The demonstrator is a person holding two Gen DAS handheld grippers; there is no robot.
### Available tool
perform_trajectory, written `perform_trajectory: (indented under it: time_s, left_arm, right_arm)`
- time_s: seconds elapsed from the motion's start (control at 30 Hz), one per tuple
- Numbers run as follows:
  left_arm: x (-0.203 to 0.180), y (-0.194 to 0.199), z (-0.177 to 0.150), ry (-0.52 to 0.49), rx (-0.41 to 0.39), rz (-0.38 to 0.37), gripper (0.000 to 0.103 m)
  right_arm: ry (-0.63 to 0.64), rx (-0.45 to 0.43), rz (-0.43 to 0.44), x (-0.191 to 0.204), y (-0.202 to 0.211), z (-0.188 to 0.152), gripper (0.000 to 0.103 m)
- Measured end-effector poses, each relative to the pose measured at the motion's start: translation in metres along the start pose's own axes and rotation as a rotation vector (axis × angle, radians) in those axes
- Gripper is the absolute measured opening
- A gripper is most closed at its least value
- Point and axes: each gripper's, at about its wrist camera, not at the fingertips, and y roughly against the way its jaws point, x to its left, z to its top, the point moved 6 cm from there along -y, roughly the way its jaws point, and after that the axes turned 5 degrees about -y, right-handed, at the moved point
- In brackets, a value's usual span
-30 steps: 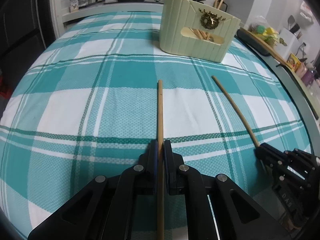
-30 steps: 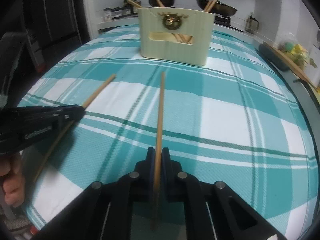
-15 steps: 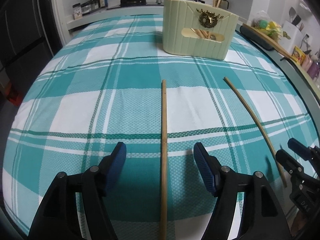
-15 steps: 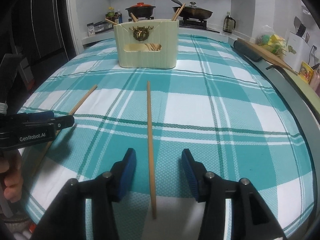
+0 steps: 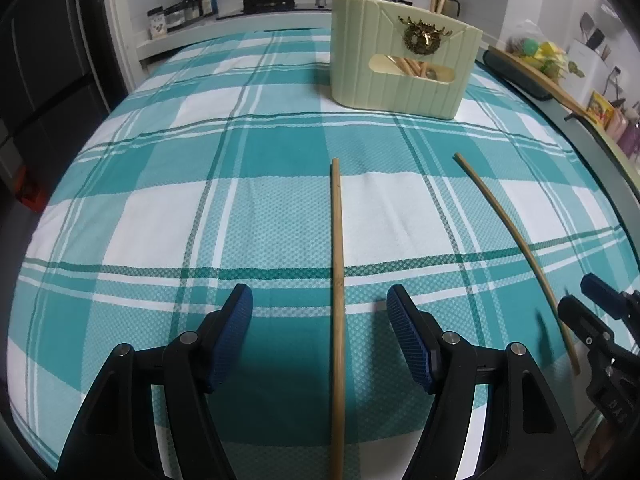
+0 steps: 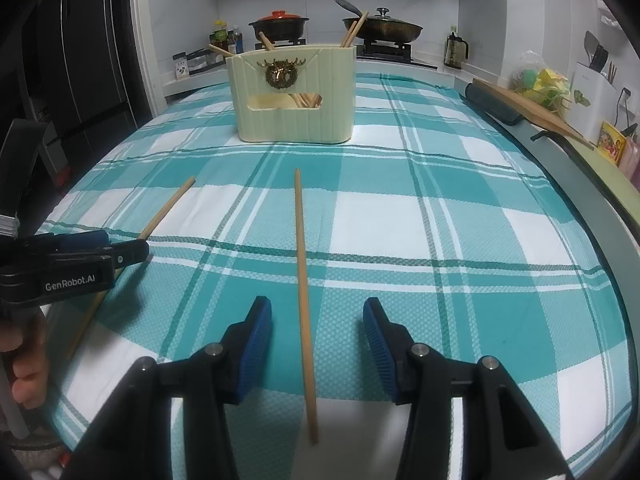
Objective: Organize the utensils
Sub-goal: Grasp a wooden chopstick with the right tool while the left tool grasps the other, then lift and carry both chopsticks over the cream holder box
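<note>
Two wooden chopsticks lie on the teal plaid tablecloth. In the left wrist view one chopstick [image 5: 338, 280] lies between the wide-open jaws of my left gripper [image 5: 320, 312]; the other chopstick [image 5: 516, 240] lies to its right, by my right gripper [image 5: 588, 300]. In the right wrist view a chopstick [image 6: 304, 280] lies between the open jaws of my right gripper [image 6: 318, 324]; the left chopstick [image 6: 164, 212] runs under my left gripper [image 6: 128, 246]. The cream utensil holder [image 5: 404, 68], also in the right wrist view [image 6: 294, 96], stands farther back with several chopsticks in it.
A stove with a red-lidded pot [image 6: 279, 26] and a pan [image 6: 382, 28] is behind the table. A cutting board [image 6: 528, 108] and a dark roll lie along the right edge. The table's rim [image 6: 600, 216] curves at right.
Both grippers were shut on their chopsticks one second ago. They have opened wide and let the chopsticks lie on the cloth, and both have pulled back slightly.
</note>
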Motion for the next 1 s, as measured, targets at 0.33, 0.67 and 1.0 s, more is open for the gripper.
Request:
perform_trajectory:
  time_s: [0.33, 0.67, 1.0]
  left_arm:
    - [-0.001, 0.001, 0.002, -0.009, -0.005, 0.002, 0.072]
    - [0.007, 0.0, 0.008, 0.017, 0.003, -0.064, 0.072]
    - [0.018, -0.01, 0.029, -0.023, 0.057, -0.186, 0.072]
  right_arm:
    - [-0.001, 0.002, 0.004, 0.002, 0.0, 0.001, 0.049]
    - [-0.005, 0.013, 0.014, 0.002, -0.003, 0.004, 0.049]
    - [-0.022, 0.043, 0.049, -0.011, -0.007, 0.023, 0.049]
